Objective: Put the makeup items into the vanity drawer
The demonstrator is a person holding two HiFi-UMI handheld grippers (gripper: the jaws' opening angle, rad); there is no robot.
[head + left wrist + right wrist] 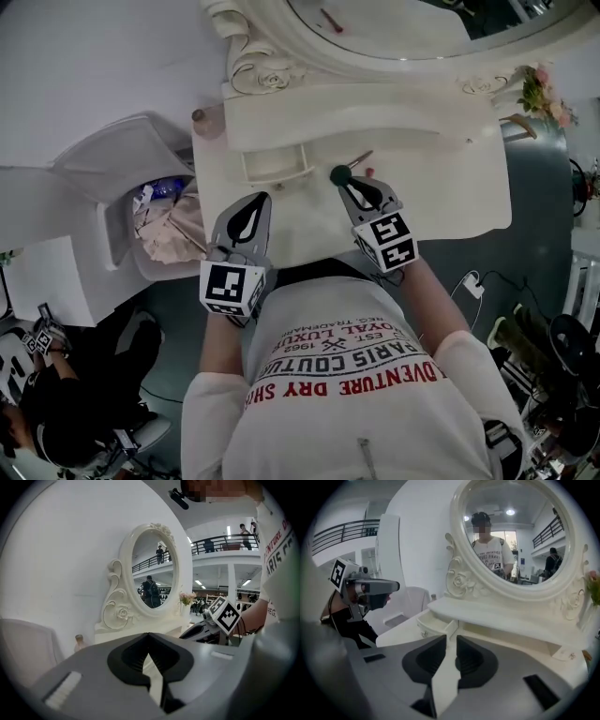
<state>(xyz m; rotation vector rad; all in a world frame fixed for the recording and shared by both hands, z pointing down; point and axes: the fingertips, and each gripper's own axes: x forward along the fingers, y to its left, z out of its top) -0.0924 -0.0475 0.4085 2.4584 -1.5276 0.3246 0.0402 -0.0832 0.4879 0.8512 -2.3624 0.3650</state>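
The white vanity [441,178] has a small drawer [277,176] pulled open at the left under its shelf; the same drawer [436,623] shows ahead in the right gripper view. My right gripper [342,181] hovers over the tabletop just right of the drawer, with a dark green round thing [339,174] at its tip. A thin brown stick [362,158] and a small pink item [369,172] lie beside it. Its jaws [451,641] stand a narrow gap apart with nothing between them. My left gripper [258,200] sits at the front edge below the drawer, its tips [149,637] together and empty.
An oval mirror [394,19] rises behind the shelf. A small bottle [200,116] stands at the vanity's left end. An open bin [159,225] with crumpled paper sits on the floor to the left, flowers [544,94] at the right, a seated person [56,394] at lower left.
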